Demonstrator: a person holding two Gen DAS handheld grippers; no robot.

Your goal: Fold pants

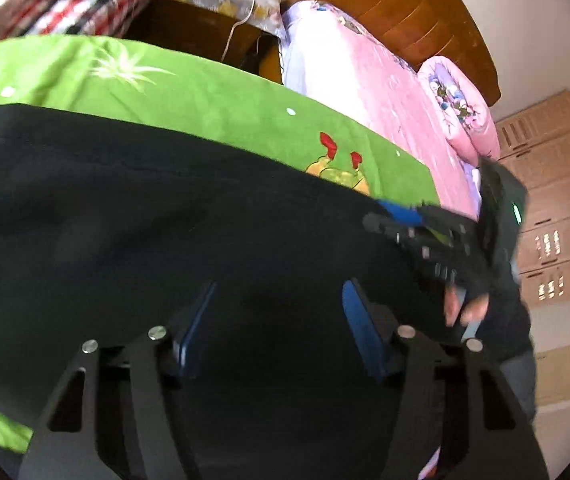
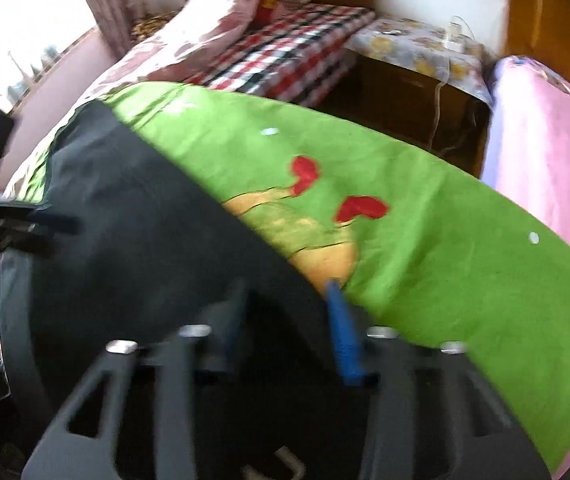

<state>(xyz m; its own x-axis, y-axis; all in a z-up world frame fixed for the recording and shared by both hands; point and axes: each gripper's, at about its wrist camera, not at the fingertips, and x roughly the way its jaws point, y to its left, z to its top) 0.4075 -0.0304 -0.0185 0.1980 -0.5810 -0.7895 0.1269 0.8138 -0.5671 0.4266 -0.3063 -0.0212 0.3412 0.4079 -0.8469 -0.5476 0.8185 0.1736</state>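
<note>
Black pants lie spread over a green cartoon-print sheet on the near bed. The left gripper hovers over the dark cloth with its blue pads apart, holding nothing. The right gripper, jaws parted, sits at the pants' right edge; any grasp is unclear. A pink bed lies far right.

You have a green sheet before you, a pink-covered bed with wooden headboard beyond, a dark nightstand between beds, a bright window, and tan lockers along the wall.
</note>
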